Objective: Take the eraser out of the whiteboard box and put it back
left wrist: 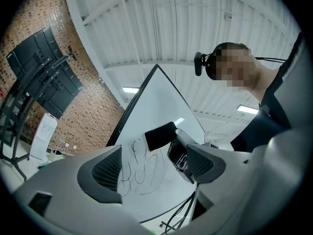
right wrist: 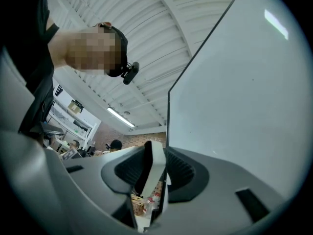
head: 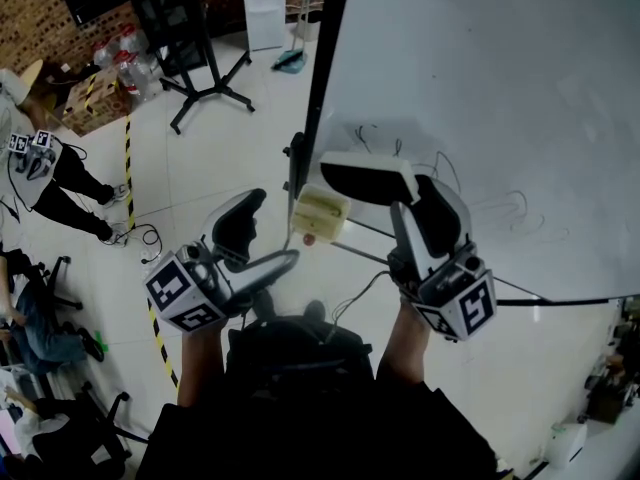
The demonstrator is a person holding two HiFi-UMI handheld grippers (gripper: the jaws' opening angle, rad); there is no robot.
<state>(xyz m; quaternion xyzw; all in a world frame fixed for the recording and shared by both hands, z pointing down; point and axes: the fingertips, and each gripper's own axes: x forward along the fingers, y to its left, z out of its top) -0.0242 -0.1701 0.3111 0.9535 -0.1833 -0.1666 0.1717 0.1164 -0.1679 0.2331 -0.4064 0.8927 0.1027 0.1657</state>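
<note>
My right gripper (head: 395, 193) is shut on the eraser (head: 368, 176), a white block with a black felt face, held up in front of the whiteboard (head: 500, 98). In the right gripper view the eraser (right wrist: 152, 168) stands edge-on between both pads, beside the board's edge. The small yellowish whiteboard box (head: 320, 214) hangs at the board's lower left edge, just below and left of the eraser. My left gripper (head: 265, 243) is open and holds nothing, left of the box. The left gripper view looks past its open jaws (left wrist: 151, 168) at the eraser (left wrist: 159, 135) over black scribbles (left wrist: 142, 170) on the board.
A black stand (head: 200, 78) is on the floor at the back left, with bottles (head: 130, 63) beside it. A yellow-black strip (head: 128, 158) runs across the floor. Another person (head: 40, 168) stands at the far left. Cables (head: 360, 293) hang below the board.
</note>
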